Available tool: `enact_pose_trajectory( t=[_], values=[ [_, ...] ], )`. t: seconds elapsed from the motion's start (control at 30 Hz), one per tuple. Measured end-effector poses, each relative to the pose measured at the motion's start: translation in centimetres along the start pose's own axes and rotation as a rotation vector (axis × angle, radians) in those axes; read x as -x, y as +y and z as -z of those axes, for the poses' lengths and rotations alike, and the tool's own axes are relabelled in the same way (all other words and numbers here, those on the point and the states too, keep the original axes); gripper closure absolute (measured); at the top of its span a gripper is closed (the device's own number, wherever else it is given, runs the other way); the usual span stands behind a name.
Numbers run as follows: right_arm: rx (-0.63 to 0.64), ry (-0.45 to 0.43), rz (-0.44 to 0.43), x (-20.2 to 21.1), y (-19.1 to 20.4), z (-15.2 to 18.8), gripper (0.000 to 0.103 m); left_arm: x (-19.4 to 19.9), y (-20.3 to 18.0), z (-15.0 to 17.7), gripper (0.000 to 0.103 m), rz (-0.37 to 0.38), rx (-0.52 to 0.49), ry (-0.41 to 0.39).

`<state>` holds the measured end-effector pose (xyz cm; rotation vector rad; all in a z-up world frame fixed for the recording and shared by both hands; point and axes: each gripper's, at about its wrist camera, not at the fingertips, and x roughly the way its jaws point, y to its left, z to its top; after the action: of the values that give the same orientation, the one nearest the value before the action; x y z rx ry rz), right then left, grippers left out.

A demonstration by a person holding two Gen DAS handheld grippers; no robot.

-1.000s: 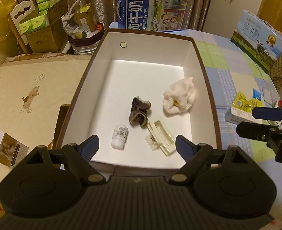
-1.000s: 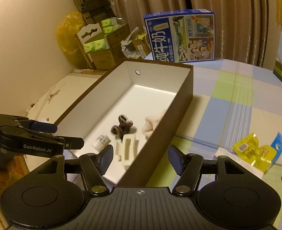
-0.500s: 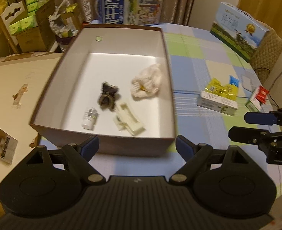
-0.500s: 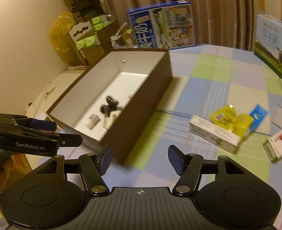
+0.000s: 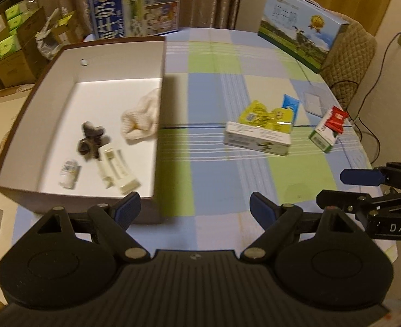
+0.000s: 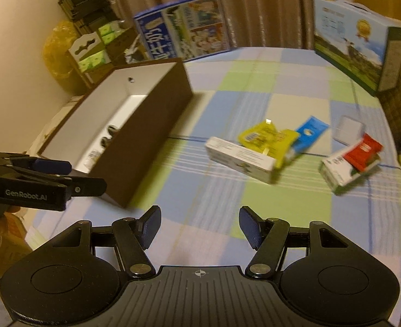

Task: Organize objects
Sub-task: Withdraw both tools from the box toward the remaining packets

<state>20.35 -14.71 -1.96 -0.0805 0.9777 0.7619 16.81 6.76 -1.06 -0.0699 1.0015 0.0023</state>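
Note:
A brown box with a white inside (image 5: 162, 62) (image 6: 157, 109) sits at the table's left. It holds a cream knit item (image 5: 142, 121), a dark object (image 5: 90, 141), a small white bottle (image 5: 69, 174) and a white packet (image 5: 117, 169). On the checked cloth lie a long white carton (image 5: 257, 137) (image 6: 240, 160), yellow sachets (image 5: 266, 113) (image 6: 268, 136), a blue sachet (image 5: 290, 105) (image 6: 310, 129) and a green-white carton with a red packet on it (image 5: 328, 128) (image 6: 350, 163). My left gripper (image 5: 195, 208) is open and empty by the box's near right corner. My right gripper (image 6: 199, 224) is open and empty above the cloth.
Two large milk cartons stand at the back: one blue (image 5: 135, 2) (image 6: 184, 31), one with a meadow picture (image 5: 301, 35) (image 6: 355, 41). A small white square thing (image 6: 349, 130) lies near the right edge. Boxes (image 5: 7, 51) and a padded chair (image 5: 350, 62) flank the table.
Both grippers have swung to the right, away from the box; the loose cartons and sachets on the cloth have come into the middle of both views. Both stay open and empty.

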Motion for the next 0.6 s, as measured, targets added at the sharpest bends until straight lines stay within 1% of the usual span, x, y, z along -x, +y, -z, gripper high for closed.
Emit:
enact_pose_trajectory(
  t=[0.23, 0.6],
  values=[
    [-0.040, 0.003, 0.044, 1.4, -4.0, 0.6, 0.042, -1.2, -3.8, -1.0, 0.018, 0.020, -0.028, 0.008],
    [-0.071, 0.016, 0.069, 2.0, -8.2, 0.7, 0.042, -3.4, -8.0, -2.2, 0.018, 0.026, -0.038, 0.025]
  ],
)
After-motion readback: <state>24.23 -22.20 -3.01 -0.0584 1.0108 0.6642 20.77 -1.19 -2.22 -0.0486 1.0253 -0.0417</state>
